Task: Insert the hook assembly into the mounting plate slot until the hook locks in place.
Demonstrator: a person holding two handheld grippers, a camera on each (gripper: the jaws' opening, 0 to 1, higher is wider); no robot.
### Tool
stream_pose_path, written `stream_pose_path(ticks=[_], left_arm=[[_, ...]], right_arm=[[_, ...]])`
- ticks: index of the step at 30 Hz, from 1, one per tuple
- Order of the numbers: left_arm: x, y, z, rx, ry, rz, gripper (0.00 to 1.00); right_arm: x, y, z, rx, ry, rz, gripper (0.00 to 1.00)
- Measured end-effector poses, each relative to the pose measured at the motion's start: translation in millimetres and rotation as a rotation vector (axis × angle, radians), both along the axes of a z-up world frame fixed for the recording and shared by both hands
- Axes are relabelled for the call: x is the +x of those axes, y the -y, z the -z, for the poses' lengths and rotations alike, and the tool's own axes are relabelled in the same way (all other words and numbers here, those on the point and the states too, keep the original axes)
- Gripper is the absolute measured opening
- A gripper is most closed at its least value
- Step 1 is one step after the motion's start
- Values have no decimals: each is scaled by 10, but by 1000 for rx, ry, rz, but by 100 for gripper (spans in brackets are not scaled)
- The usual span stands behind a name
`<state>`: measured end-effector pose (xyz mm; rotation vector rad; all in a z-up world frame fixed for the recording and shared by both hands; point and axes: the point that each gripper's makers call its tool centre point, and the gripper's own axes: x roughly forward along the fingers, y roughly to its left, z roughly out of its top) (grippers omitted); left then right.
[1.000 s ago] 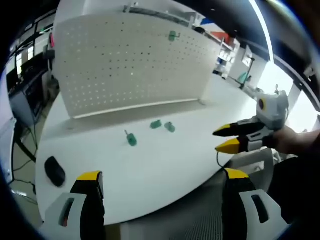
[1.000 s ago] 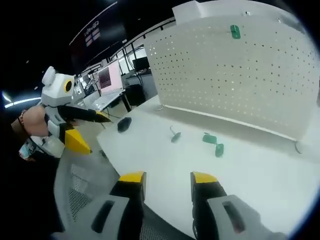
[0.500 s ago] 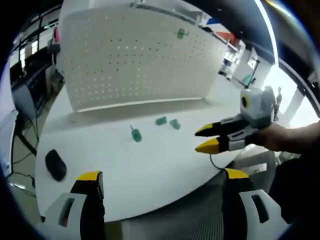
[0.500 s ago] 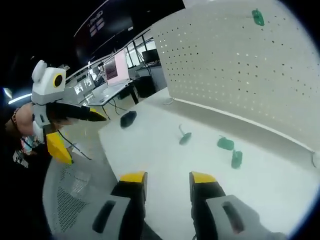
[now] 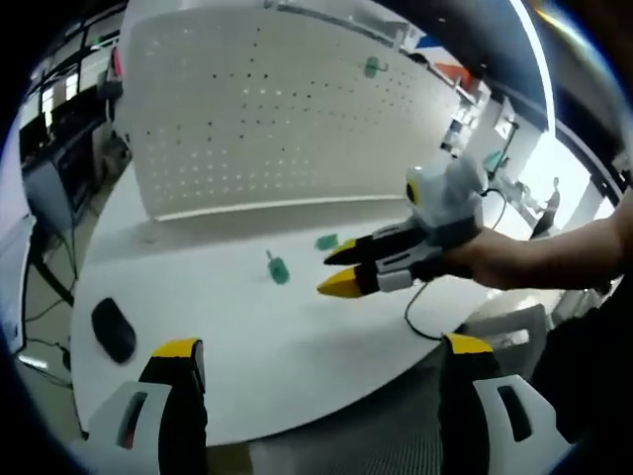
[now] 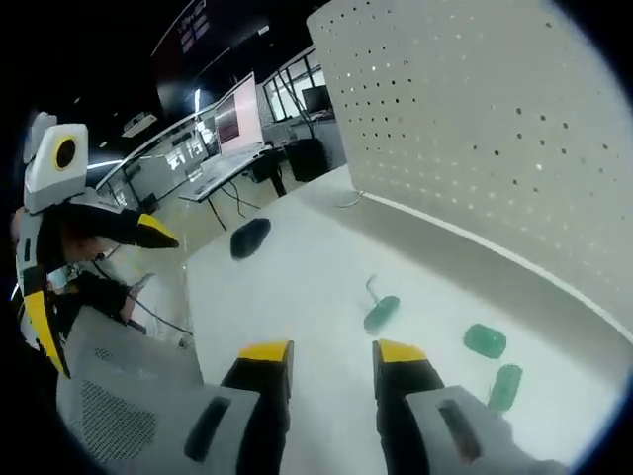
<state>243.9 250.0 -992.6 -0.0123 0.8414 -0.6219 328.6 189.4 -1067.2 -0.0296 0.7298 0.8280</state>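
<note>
While both jaws stand empty and apart, the green hook (image 6: 381,313) lies just beyond the right gripper (image 6: 332,352).

White table (image 5: 297,346): three green hook parts (image 6: 381,313) near pegboard (image 5: 267,109) base, black mouse (image 5: 112,330) farther off.

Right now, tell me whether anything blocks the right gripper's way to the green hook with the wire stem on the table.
Nothing visible does. The right gripper is open, and only bare white table lies between its fingers and the green hook just ahead.
</note>
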Motion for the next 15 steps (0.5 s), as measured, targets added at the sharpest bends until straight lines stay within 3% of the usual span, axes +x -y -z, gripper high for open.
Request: stream_pose_path(ticks=[7, 15], left_arm=[[110, 162, 3, -15, -1, 31, 100], [86, 128, 60, -42, -25, 5, 100]], right_arm=[[236, -204, 140, 4, -2, -5, 29], [473, -216, 340, -39, -32, 12, 28]])
